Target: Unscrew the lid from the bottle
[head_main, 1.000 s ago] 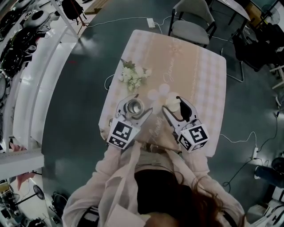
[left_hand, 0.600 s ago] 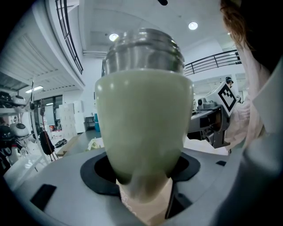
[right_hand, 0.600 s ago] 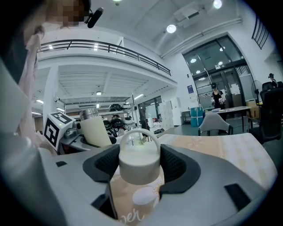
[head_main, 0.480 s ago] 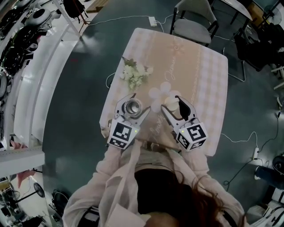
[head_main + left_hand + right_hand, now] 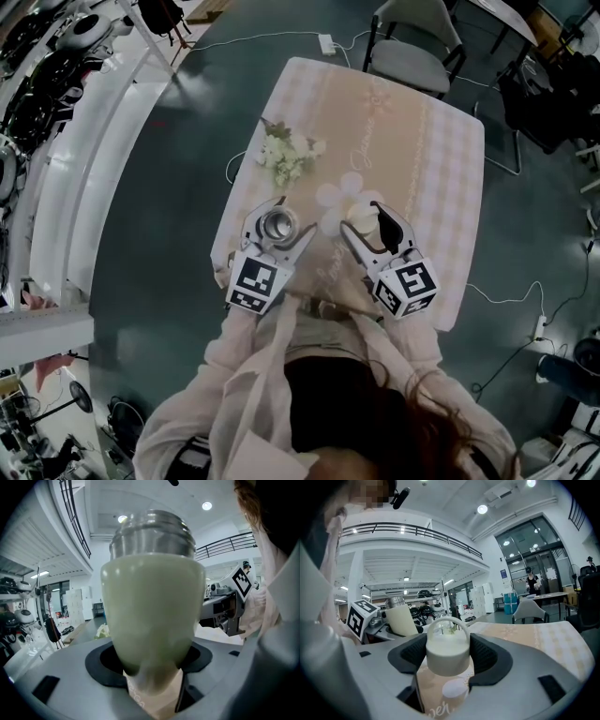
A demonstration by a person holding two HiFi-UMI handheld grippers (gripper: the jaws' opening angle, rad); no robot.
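Observation:
A cream bottle (image 5: 278, 226) with a bare steel mouth stands upright between the jaws of my left gripper (image 5: 286, 219), near the table's front left edge. In the left gripper view the bottle (image 5: 152, 606) fills the gap between the dark pads (image 5: 101, 660), and my left gripper (image 5: 152, 659) is shut on its body. My right gripper (image 5: 361, 217) is shut on the cream lid (image 5: 364, 216), which is off the bottle and to its right. The lid (image 5: 447, 651) has a loop handle on top. It sits between the pads (image 5: 487, 656) of my right gripper (image 5: 447, 657), just above the tablecloth.
The table (image 5: 412, 141) has a beige patterned cloth. A bunch of white flowers (image 5: 286, 155) lies at its left edge, beyond the bottle. A grey chair (image 5: 412, 56) stands at the far side, and cables run over the floor around it.

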